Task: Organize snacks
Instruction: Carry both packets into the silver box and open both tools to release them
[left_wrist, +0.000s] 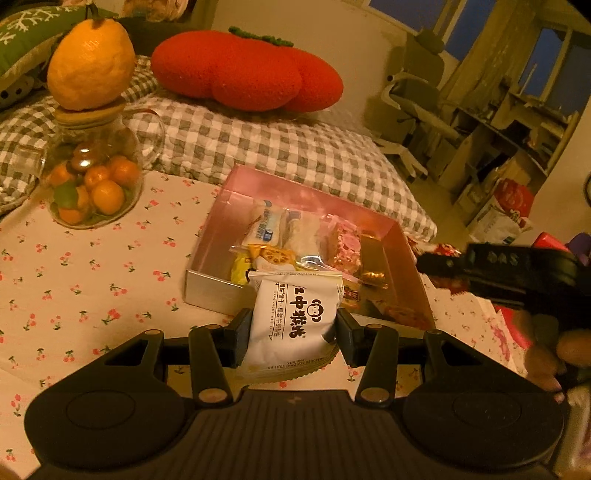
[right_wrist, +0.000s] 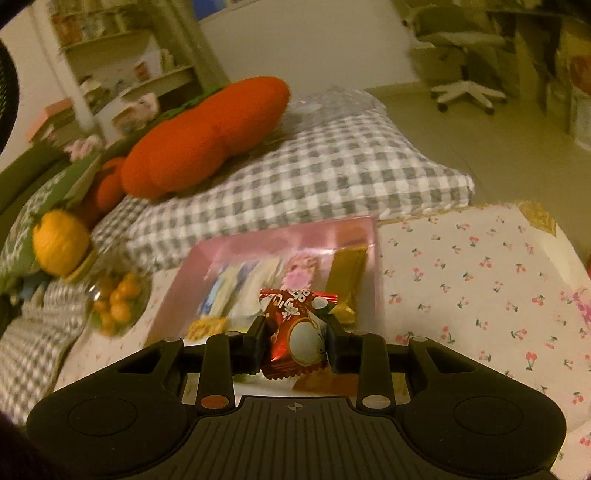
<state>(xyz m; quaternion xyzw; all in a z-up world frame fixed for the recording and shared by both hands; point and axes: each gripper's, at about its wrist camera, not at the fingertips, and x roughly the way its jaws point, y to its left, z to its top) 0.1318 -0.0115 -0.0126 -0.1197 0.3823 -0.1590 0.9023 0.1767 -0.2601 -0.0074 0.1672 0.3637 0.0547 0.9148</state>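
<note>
In the left wrist view the left hand-held gripper (left_wrist: 293, 332) is clamped on a white snack packet (left_wrist: 293, 317) at the pink box (left_wrist: 218, 295) on the desk (left_wrist: 92, 277) and should lower it flat, while in the right wrist view the right hand-held gripper (right_wrist: 295, 349) is clamped on a red candy (right_wrist: 295, 336) above that box (right_wrist: 173, 295) and should seek a free gap.

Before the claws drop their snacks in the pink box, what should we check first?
1. Left claw shut on the white snack packet: ok.
2. Right claw shut on the red candy packet: ok.
3. Pink box open on top, no lid in the way: ok.
4. Free room in the box: ok, a bare strip shows along its right side, beside the gold packet.
5. The two claws apart from each other: ok, in the left view the right claw sits off by the box's right edge.
6. Whether the snacks are over the box yet: cannot tell.
</note>
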